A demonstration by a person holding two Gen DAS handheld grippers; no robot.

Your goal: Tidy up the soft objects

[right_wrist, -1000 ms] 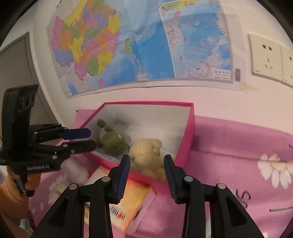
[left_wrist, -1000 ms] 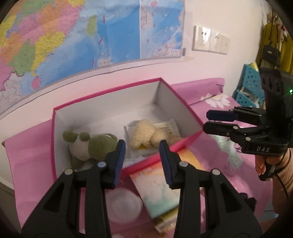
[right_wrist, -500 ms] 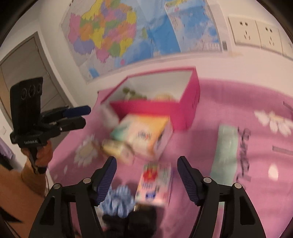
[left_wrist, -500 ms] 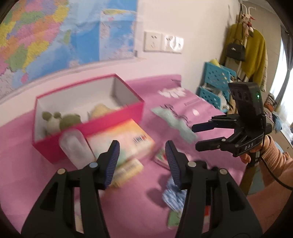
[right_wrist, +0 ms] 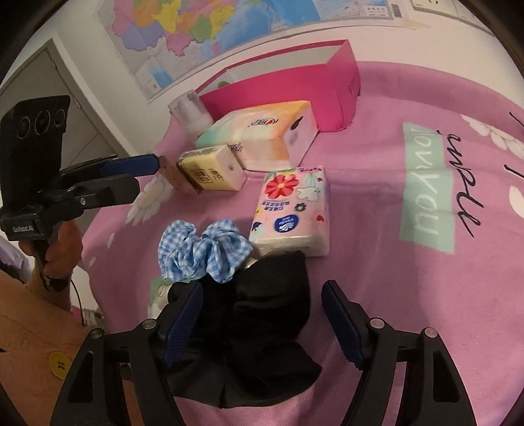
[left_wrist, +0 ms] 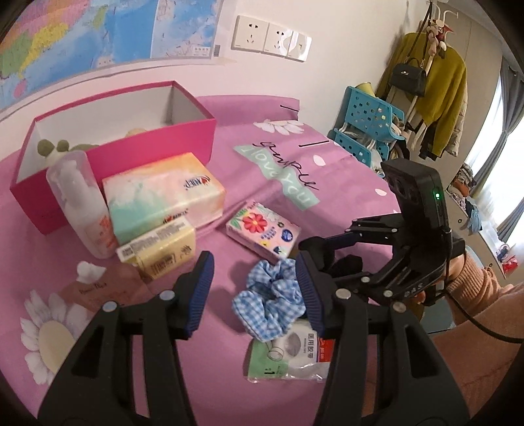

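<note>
Two soft scrunchies, a blue gingham scrunchie [right_wrist: 204, 250] and a black scrunchie [right_wrist: 262, 314], are seen touching on the pink surface [right_wrist: 376, 196], the light, squashy black one best pinched across its bunched middle by the opening, still-empty right tool [right_wrist: 262, 324], while the left tool [left_wrist: 252, 291] is held parted and empty.

We see a map [right_wrist: 229, 26] on the wall, wall sockets [left_wrist: 271, 37] beside it, and a yellow sweater [left_wrist: 442, 85] hanging above blue baskets [left_wrist: 366, 114].

Crumpled blue gingham scrunchie [right_wrist: 204, 250] touching black scrunchie [right_wrist: 262, 314]
</note>
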